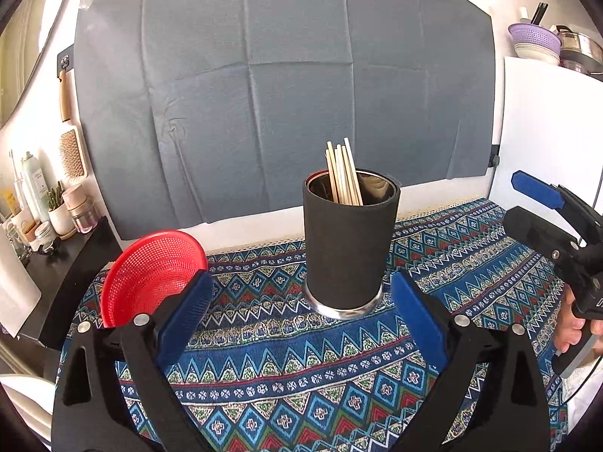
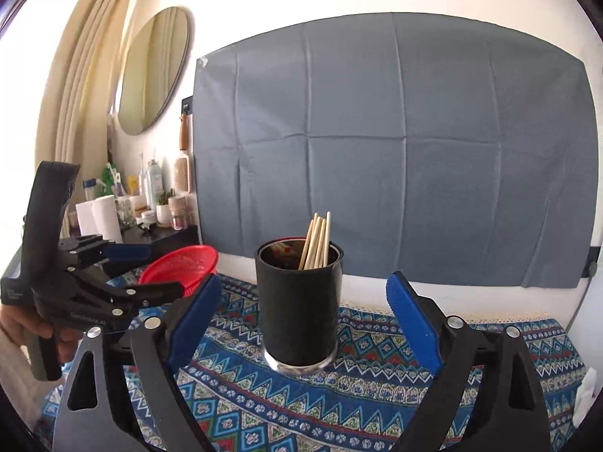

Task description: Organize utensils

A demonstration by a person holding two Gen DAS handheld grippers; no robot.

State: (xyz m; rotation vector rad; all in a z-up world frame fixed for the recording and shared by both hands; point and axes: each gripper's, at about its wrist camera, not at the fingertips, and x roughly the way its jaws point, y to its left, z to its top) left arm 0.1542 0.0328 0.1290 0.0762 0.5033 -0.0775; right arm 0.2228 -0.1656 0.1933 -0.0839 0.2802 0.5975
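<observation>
Standing upright mid-bench, black cylindrical holder (image 1: 350, 248) with a shiny metal base ring, on the blue patterned tablecloth (image 1: 301, 369). Bundle of pale wooden chopsticks (image 1: 343, 175) sticks up out of it, leaning against the rim, tips fanned slightly. Something reddish also inside the holder in the right wrist view, too dark to identify.

Left gripper (image 1: 301, 301): jaws spread wide, nothing held, blue pads either side of the holder's base from its own camera, not touching it. Right gripper (image 2: 303, 305): jaws equally wide apart, empty, holder framed between the pads but further off than the tips, no contact.

Red mesh basket (image 1: 150, 275) sits on the bench's left edge, tilted, partly behind the left gripper's left finger; contents not visible. Each gripper shows at the edge of the other's view with the person's hand on its handle.

Grey-blue cloth (image 1: 282, 94) hangs on the wall behind the bench. Dark side shelf (image 1: 64, 260) at left carries bottles, jars, a small potted plant. Oval mirror (image 2: 154, 71) and cream curtain (image 2: 79, 75) above left. Purple colander (image 1: 535, 35) and steel pot far upper right, on a white appliance
</observation>
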